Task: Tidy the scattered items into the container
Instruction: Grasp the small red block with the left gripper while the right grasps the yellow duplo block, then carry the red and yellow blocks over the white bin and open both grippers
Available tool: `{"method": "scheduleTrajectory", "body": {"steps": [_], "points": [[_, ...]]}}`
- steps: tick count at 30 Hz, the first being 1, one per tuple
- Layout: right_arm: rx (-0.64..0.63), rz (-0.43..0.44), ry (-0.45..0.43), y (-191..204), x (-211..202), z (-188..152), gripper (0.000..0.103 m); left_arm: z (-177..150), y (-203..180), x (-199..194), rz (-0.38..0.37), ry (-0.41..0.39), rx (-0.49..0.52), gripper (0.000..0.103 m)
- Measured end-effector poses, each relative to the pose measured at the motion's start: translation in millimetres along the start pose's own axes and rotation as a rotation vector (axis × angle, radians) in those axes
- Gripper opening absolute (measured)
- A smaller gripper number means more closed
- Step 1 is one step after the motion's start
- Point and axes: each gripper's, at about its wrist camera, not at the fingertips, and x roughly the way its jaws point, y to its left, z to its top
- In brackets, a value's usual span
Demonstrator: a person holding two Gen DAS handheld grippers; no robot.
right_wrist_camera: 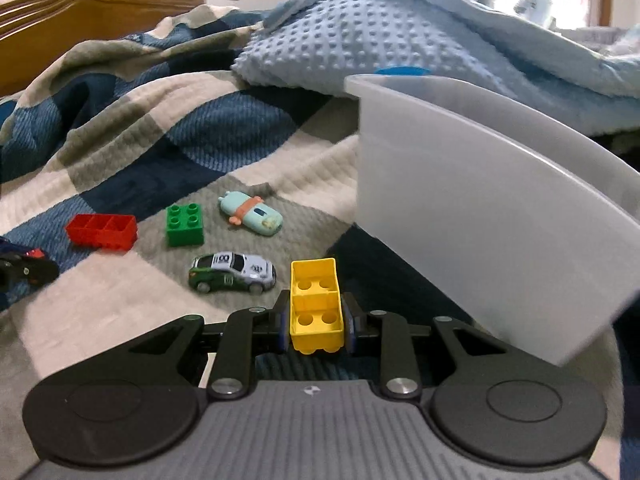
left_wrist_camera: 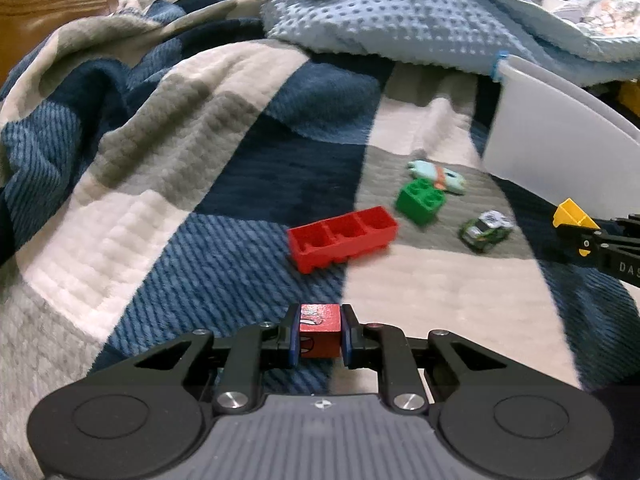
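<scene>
**Both grippers loaded, four toys left on the bed**

The left gripper (left_wrist_camera: 320,336) has its fingers clamped on a small red cube (left_wrist_camera: 319,332) with a printed face, held just above the checked blanket (left_wrist_camera: 160,184). The right gripper (right_wrist_camera: 316,322) has its fingers pressed against the sides of a yellow brick (right_wrist_camera: 316,304), hollow underside turned up, studs toward the camera.

Outward from the left fingers, at 12 o'clock, lies a long red brick (left_wrist_camera: 344,238), open side up. Past it toward 1 o'clock sit a green brick (left_wrist_camera: 420,200) and, just beside it, a pale blue toy figure (left_wrist_camera: 438,176) with an orange band. A green and white toy car (left_wrist_camera: 486,230) rests at 2 o'clock. In the right wrist view these same four lie spread from 9 to 11 o'clock of the yellow brick, apart from one another.

The container (right_wrist_camera: 480,208), a white translucent bin, stands at 1 to 2 o'clock of the right fingers, close by; its inside is hidden, so whatever it already holds cannot be told. A dotted light blue blanket (right_wrist_camera: 380,40) is bunched behind it.

By my reading the tidying is midway at best: two pieces are gripped but not yet dropped in, and four remain loose on the bed.
</scene>
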Motion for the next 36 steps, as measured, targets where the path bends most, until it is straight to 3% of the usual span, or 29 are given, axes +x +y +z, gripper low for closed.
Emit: {"method": "scheduleTrajectory", "body": {"steps": [7,22,36], "points": [[0.077,-0.111,0.025,6,-32,-13,0.028,-2,-24,-22,-0.041,-0.024,0.054,0.022],[0.199,-0.121,0.02,1,-86,-26,0.028,12,-99,-61,-0.189,-0.082,0.168,0.022],[0.255,-0.211,-0.109,-40,-129,-1,0.028,57,-175,-56,-0.248,-0.132,0.269,0.022]]}}
